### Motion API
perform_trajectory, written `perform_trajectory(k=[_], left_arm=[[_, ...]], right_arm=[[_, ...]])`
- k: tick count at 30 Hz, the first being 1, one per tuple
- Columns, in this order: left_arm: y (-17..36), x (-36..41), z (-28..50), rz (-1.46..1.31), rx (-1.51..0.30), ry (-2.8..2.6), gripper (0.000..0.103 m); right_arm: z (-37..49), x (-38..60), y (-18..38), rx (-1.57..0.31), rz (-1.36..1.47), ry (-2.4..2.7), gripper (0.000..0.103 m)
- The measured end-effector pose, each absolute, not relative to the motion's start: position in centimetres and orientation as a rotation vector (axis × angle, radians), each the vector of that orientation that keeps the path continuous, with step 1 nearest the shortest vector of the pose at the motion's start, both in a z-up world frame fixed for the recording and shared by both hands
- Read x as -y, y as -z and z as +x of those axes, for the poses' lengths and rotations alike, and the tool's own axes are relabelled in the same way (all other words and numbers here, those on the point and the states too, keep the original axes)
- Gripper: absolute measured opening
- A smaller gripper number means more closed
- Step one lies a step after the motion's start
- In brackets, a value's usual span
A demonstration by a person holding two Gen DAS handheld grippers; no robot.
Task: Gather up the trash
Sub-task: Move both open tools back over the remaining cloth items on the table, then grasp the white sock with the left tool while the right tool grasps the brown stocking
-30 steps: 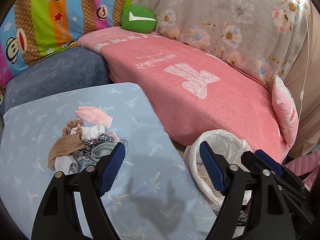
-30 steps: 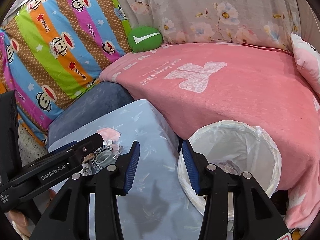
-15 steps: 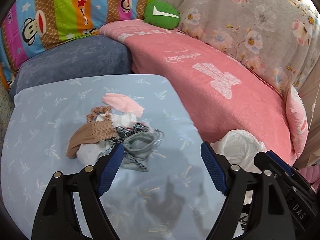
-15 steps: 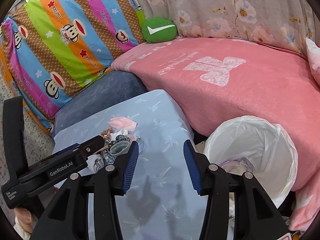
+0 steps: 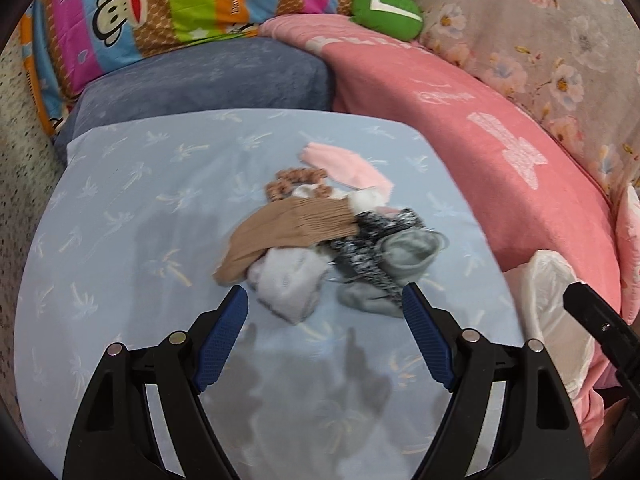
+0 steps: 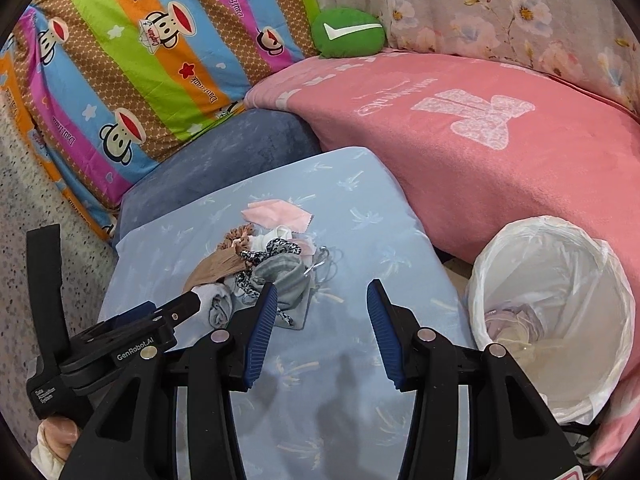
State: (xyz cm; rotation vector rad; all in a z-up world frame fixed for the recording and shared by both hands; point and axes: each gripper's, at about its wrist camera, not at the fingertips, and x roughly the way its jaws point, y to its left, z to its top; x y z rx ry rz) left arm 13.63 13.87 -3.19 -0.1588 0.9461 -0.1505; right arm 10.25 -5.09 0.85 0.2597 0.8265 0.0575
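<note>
My left gripper (image 5: 323,308) tilts steeply down over the counter (image 5: 120,240), jaws released wide with nothing between them, just short of the trash pile (image 5: 320,236). My right gripper (image 6: 322,300) slants down beside it, to the pile's right, jaws parted and empty, its left pad just before the pile's grey cloth. Right of the pile, past the counter's edge, stands the white-lined bin (image 6: 560,264).
</note>
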Motion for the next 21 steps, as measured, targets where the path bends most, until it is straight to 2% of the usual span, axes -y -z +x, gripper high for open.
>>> perform_trajectory(k=[12,19,21], left_arm=[[7.0,-17.4,15.5,-0.299,-1.050,0.122,0.075],[7.7,-16.8,17.3,-0.338,-1.065,0.166,0.074],[7.9,-16.4,17.6,-0.333,-1.072,0.185,0.062]], right_arm=[[13.6,0.7,2.3,-0.893,0.229,-0.109,0.047],[15.1,-0.7,2.9,-0.912,0.225,-0.122,0.047],[15.5,-1.0,3.0,-0.914,0.224,-0.125,0.047]])
